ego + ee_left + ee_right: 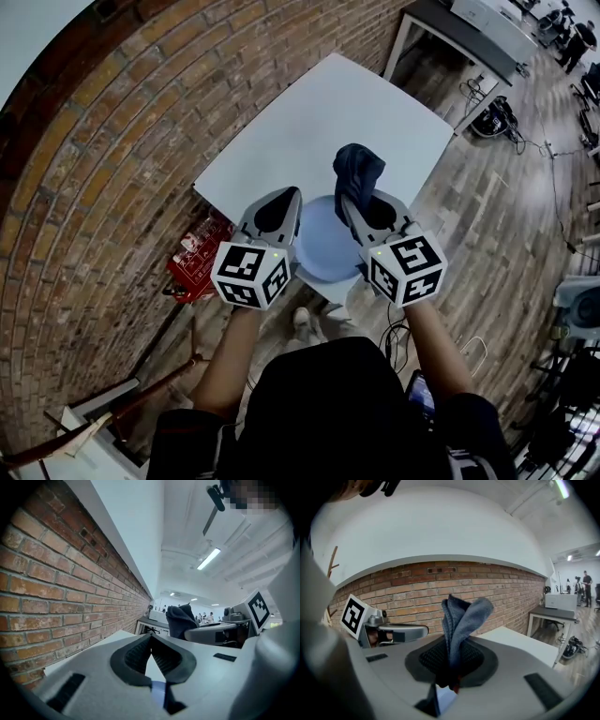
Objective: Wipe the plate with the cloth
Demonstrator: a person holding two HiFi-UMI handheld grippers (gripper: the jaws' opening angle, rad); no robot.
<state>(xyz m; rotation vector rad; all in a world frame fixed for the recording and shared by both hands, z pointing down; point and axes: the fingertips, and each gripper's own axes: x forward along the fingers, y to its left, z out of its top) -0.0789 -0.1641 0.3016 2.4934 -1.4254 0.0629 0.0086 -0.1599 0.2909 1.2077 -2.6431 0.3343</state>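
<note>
At the near corner of the white worktop (309, 131): one pale blue plate (323, 246), lying flat, partly covered from above by both grippers. No other item on the worktop.

Left gripper (289, 199): held over the plate's left side. Jaws together at the tips, nothing seen between them; the plate shows only through the gap lower down.

Right gripper (354, 208): held over the plate's right side. Jaws clamped on a dark blue cloth (357, 173), which stands up past the tips in a bunched fold and hangs free, not touching the plate as far as can be told.

Beside the worktop: brick wall (112, 159) along the left; red packet (197, 255) on the floor at its foot.

Step in hand, as judged: cloth secured, wiping not yet begun.

Next move, as judged: the right gripper tips down so the free fold meets the plate's face, then sweeps across it. The left gripper probably needs to steady the rim, since a light plate at a corner could slide off.
</note>
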